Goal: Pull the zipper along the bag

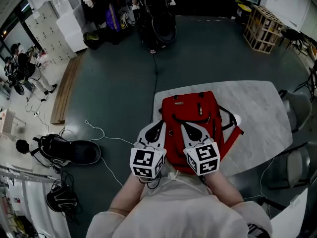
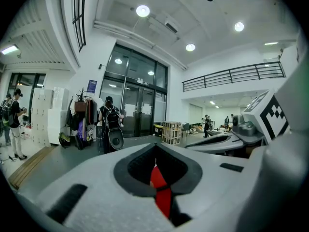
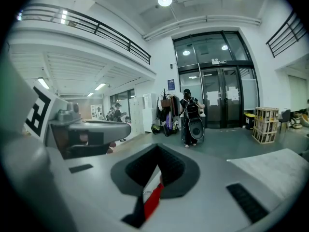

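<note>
Head view: dark floor (image 1: 114, 78), pale marble-look table (image 1: 257, 108). Red backpack (image 1: 193, 108) on table's left part, close to left edge. Bare tabletop to its right, chair (image 1: 297, 105) beyond right edge, cables (image 1: 101, 133) on floor at left. Left gripper (image 1: 159, 124) and right gripper (image 1: 185, 127) side by side over backpack's near end.

Left gripper view: only here glass doors (image 2: 137, 115) and standing person (image 2: 110, 129). Jaws closed together, red fabric showing in slit.

Right gripper view: jaws likewise closed, red-and-black strip in slit. Table edge at right.

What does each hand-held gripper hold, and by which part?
The left hand-held gripper and the right hand-held gripper are each shut on a red strip of the backpack; whether fabric or zipper tab cannot be told.
</note>
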Action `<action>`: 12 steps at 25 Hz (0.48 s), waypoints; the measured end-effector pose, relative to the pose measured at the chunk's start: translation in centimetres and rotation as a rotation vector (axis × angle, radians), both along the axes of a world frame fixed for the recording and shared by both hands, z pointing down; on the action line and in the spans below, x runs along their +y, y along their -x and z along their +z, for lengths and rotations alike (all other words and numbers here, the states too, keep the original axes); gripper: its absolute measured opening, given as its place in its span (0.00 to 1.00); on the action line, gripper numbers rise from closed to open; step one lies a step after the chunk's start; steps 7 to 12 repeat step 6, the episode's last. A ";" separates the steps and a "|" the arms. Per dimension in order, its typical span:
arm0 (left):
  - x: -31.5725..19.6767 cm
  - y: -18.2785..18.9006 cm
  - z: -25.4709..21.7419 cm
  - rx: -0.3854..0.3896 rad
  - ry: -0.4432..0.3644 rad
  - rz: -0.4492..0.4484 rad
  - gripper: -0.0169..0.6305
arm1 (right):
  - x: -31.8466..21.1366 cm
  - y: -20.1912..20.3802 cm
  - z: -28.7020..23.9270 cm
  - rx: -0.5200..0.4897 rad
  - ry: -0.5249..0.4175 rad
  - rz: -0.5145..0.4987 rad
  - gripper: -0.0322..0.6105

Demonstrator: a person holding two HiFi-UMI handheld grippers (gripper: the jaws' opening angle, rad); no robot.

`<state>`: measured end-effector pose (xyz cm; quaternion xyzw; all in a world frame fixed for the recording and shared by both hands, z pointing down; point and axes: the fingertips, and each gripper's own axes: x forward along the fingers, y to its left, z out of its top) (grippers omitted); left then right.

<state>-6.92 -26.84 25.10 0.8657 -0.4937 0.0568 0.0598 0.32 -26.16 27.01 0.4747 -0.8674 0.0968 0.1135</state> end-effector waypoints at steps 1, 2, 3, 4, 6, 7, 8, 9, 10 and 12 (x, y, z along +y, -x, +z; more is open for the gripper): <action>0.1 0.0 0.1 -0.002 0.000 0.002 0.06 | 0.1 0.1 0.1 0.001 0.002 0.000 0.09; 0.1 0.0 0.2 -0.003 -0.001 0.003 0.06 | 0.1 0.1 0.1 0.003 0.002 -0.002 0.09; 0.1 0.0 0.3 -0.006 -0.004 0.003 0.06 | 0.1 0.2 0.2 0.006 0.003 -0.004 0.09; 0.0 0.0 0.5 -0.009 -0.006 0.002 0.06 | 0.1 0.3 0.4 0.009 0.004 -0.007 0.09; 0.0 0.1 0.8 -0.015 -0.009 -0.001 0.06 | 0.2 0.5 0.7 0.015 0.007 -0.015 0.09; 0.0 0.1 0.8 -0.015 -0.009 -0.001 0.06 | 0.2 0.5 0.7 0.015 0.007 -0.015 0.09; 0.0 0.1 0.8 -0.015 -0.009 -0.001 0.06 | 0.2 0.5 0.7 0.015 0.007 -0.015 0.09; 0.0 0.1 0.8 -0.015 -0.009 -0.001 0.06 | 0.2 0.5 0.7 0.015 0.007 -0.015 0.09; 0.0 0.1 0.8 -0.015 -0.009 -0.001 0.06 | 0.2 0.5 0.7 0.015 0.007 -0.015 0.09; 0.0 0.1 0.8 -0.015 -0.009 -0.001 0.06 | 0.2 0.5 0.7 0.015 0.007 -0.015 0.09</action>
